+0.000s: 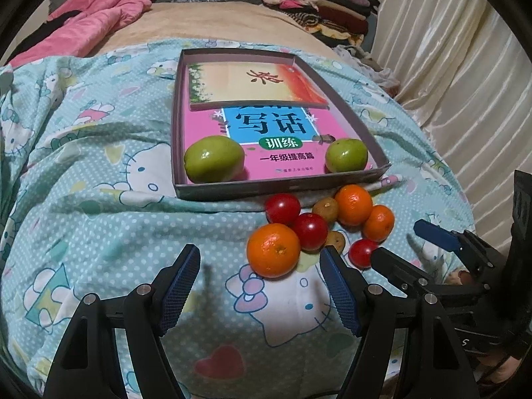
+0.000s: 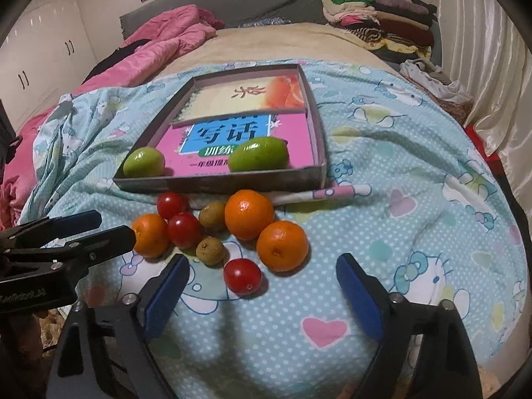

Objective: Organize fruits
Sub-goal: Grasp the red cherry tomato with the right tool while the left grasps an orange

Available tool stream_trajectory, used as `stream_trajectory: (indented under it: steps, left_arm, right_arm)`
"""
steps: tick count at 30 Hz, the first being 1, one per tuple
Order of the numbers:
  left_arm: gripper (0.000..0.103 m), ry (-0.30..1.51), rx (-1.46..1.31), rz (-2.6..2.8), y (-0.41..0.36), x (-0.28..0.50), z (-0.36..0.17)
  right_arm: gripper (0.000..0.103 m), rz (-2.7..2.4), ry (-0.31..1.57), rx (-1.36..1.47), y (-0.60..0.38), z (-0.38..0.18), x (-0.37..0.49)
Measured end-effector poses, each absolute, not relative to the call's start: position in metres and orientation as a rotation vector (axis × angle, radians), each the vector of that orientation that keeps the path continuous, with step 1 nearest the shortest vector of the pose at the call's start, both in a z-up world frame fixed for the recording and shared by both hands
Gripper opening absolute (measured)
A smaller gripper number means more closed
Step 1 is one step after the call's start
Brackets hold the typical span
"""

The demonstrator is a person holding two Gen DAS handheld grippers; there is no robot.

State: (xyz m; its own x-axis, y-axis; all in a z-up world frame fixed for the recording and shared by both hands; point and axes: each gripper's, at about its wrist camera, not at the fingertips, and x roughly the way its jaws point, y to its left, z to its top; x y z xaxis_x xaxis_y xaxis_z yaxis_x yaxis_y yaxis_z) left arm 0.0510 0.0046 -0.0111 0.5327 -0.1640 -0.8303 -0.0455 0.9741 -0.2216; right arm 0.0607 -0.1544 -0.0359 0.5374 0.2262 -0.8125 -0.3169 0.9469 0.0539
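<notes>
A shallow grey box (image 1: pixel 282 187) (image 2: pixel 216 181) lies on the bed with two green fruits (image 1: pixel 214 159) (image 2: pixel 257 154) on the books inside it. In front of it sits a loose cluster: three oranges (image 1: pixel 273 250) (image 2: pixel 282 245), three red cherry tomatoes (image 1: pixel 310 231) (image 2: pixel 242 276) and two small brown fruits (image 1: pixel 326 208) (image 2: pixel 209 250). My left gripper (image 1: pixel 259 259) (image 2: pixel 114 225) is open, its fingertips either side of the nearest orange without touching it. My right gripper (image 2: pixel 262 261) (image 1: pixel 399 241) is open just short of a tomato and an orange, holding nothing.
The fruit rests on a blue cartoon-print sheet (image 2: pixel 399 199) that sags in soft folds. A pink quilt (image 2: pixel 159 40) lies at the back left and a pile of folded clothes (image 2: pixel 382 16) at the back right. A cream curtain (image 1: pixel 449 66) hangs along the right.
</notes>
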Motion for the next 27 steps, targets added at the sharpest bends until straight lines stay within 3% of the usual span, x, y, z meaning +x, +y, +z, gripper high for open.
stream_trajectory:
  steps: [13,16,27]
  left_arm:
    - [0.076,1.056,-0.234,-0.095,0.002,0.057,-0.023]
    - [0.068,1.068,-0.238,-0.106,0.001,0.059,-0.025]
    - [0.055,1.07,-0.213,-0.125,-0.005,0.066,-0.03]
  right_arm:
    - [0.055,0.389,1.038,-0.129,-0.143,-0.053,0.062]
    - [0.045,0.408,1.063,-0.13,-0.14,-0.059,0.063]
    - [0.038,0.433,1.1,-0.097,-0.139,-0.07,0.07]
